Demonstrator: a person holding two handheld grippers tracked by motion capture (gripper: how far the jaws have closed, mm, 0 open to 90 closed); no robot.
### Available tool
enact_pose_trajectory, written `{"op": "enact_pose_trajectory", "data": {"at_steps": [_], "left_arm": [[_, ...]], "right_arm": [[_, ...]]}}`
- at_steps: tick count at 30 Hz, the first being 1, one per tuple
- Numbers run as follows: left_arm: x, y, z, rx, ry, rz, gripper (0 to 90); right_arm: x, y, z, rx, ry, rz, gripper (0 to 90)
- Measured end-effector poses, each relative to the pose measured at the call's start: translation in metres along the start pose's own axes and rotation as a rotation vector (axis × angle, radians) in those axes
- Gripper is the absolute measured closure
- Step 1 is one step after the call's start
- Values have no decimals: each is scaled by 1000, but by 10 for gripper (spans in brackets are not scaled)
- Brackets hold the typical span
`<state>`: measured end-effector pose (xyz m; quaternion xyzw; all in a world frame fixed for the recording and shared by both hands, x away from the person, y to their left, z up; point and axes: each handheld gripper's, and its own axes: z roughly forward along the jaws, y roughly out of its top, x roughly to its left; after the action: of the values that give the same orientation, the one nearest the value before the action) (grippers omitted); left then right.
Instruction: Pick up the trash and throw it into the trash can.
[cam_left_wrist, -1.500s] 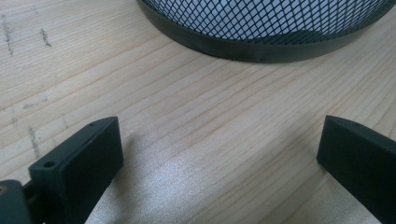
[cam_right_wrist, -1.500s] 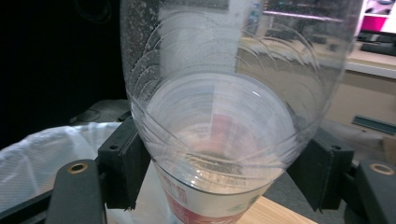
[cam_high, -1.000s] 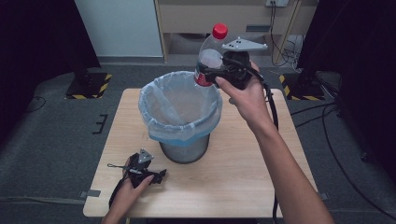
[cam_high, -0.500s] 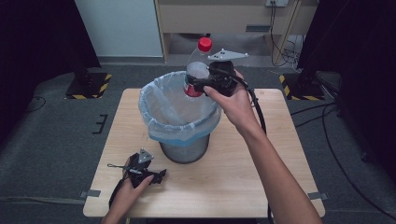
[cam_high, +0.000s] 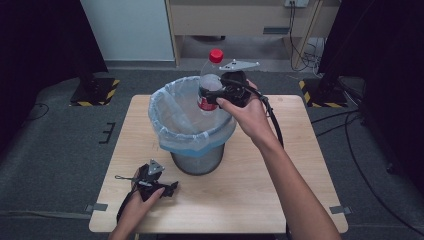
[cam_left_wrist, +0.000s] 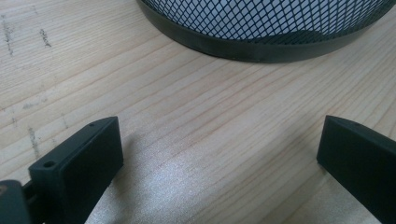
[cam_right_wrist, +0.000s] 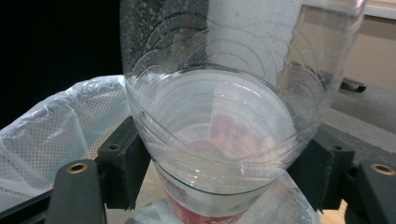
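A clear plastic bottle (cam_high: 208, 84) with a red cap and red label stands upright over the far right of the bin's mouth. My right gripper (cam_high: 214, 96) is shut on its lower body, just above the label. In the right gripper view the bottle (cam_right_wrist: 219, 107) bulges between the two jaws of that gripper (cam_right_wrist: 224, 163), with the liner (cam_right_wrist: 51, 126) below. The bin (cam_high: 196, 161) is black mesh with a pale plastic liner (cam_high: 172, 120) folded over its rim. My left gripper (cam_high: 169, 188) rests open on the table (cam_high: 260, 195) at front left, its fingers (cam_left_wrist: 79, 158) spread over bare wood.
The mesh bin's base (cam_left_wrist: 261, 32) lies just ahead of the left gripper. Dark stands with striped feet (cam_high: 95, 92) flank the table on the grey floor. A cabinet (cam_high: 240, 20) and cables (cam_high: 305, 35) sit behind.
My right gripper has carried the bottle down and a little left, from above the bin's far edge to over its mouth. The left gripper has stayed still.
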<state>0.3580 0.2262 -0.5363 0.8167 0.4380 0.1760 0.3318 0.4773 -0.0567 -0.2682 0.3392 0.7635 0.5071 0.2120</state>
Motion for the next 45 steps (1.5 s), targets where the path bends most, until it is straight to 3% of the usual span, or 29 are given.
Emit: {"op": "enact_pose_trajectory", "data": {"at_steps": [18,36,45], "left_arm": [[0,0,0,0,0,1,0],[0,0,0,0,0,0,0],[0,0,0,1,0,0,0]], "right_arm": [[0,-12,10,35,14,9,276],[5,-17,11,72,25,-23,275],[3,-26,13,102,34,-9,269]]}}
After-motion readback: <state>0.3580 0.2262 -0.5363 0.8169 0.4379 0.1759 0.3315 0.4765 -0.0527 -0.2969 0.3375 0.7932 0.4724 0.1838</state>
